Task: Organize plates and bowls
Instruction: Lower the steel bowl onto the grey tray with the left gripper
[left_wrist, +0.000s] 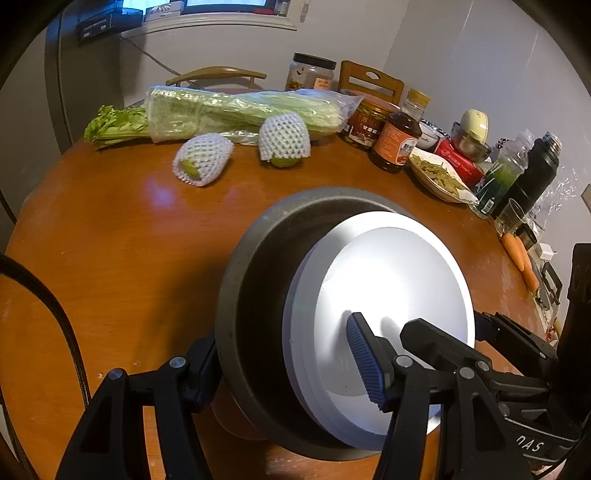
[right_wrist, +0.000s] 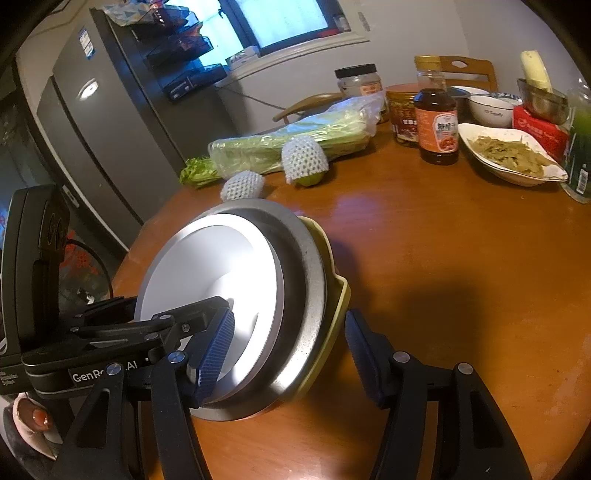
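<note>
Stack (left_wrist: 332, 332): white plate in grey bowl, tilted over the table's (left_wrist: 129, 240) near edge.
Left gripper (left_wrist: 286, 363): pinching the stack's rim.
Right gripper (right_wrist: 288, 350): pinching the opposite rim.
Celery (left_wrist: 221, 110): far edge.

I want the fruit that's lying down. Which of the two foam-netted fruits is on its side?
The left netted fruit, nearer the celery's leafy end. It lies sideways, green end showing; the right netted fruit stands upright.
</note>
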